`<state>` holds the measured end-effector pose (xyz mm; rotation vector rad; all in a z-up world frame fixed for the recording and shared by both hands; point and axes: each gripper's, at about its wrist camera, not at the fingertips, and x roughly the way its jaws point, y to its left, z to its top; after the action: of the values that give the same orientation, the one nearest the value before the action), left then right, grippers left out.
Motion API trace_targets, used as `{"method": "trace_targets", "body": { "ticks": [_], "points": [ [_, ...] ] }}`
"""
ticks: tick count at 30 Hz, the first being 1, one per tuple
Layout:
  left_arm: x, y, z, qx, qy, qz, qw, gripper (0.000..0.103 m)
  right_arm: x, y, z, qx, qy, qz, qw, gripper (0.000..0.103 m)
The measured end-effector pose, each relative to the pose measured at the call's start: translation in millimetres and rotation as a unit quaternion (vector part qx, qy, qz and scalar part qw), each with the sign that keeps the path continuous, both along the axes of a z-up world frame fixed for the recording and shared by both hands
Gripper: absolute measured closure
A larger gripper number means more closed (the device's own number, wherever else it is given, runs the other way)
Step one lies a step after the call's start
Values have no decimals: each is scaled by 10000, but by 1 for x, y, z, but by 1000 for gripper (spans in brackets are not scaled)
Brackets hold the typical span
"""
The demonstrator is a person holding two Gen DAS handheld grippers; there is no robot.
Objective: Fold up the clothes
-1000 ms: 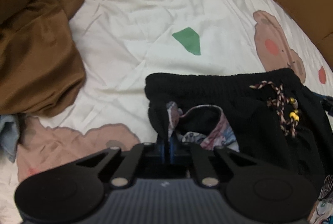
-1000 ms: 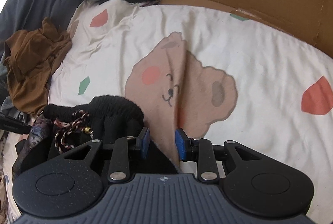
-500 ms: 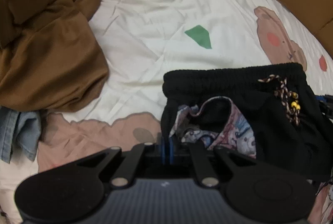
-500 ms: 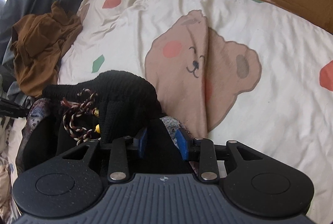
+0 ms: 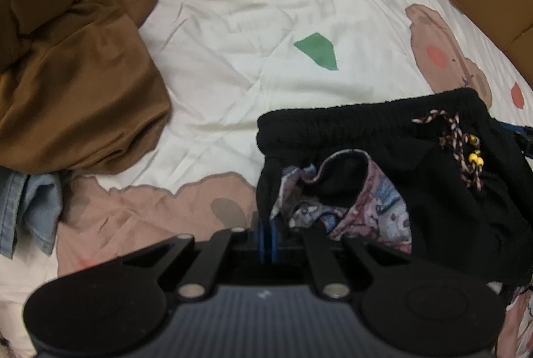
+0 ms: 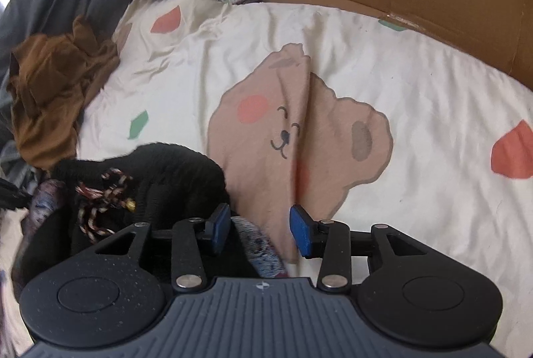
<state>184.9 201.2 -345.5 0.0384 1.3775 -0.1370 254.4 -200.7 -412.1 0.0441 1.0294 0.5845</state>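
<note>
**One claw lets go, the other hangs on**

The black shorts [image 5: 383, 138] lie on the bed [image 5: 233, 25], lower right of the left wrist view, waistband across the middle and a braided drawstring [image 5: 463, 151] at the right. A printed lining [image 5: 376, 201] bulges out at the near edge.

The left claw [image 5: 266, 238] is clenched on the shorts' left edge, pads pressed flat together over black cloth. The right claw [image 6: 260, 228] is opening; a strip of printed fabric [image 6: 263, 244] lies between its pads, but they no longer press on it.

Risks from here, as I judge them: with one side freed and the other pinched, any pull by the left claw could drag the shorts askew and spoil the fold. The loose lining may stay bunched and get trapped inside. The drawstring could snag a finger. The brown garment [image 5: 66, 58], upper left, sits near enough to get swept in.
</note>
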Motion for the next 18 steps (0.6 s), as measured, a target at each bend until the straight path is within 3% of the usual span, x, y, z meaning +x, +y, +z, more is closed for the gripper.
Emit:
{"method": "trace_targets", "body": {
  "ticks": [3,9,14,18],
  "points": [
    [-1,0,-1,9,9,1,10000,98,2,3,-5,-181,-80,70,9998,73],
    [0,-1,-1,10,23,-2,10000,98,-4,9,-13,-494,-190,312,9981,74],
    [0,0,-1,1,24,-8,10000,98,-19,12,-11,-370,-160,431,9983,76],
    [-2,1,-1,-18,48,5,10000,98,-33,17,-6,-480,-393,589,9963,73]
  ]
}}
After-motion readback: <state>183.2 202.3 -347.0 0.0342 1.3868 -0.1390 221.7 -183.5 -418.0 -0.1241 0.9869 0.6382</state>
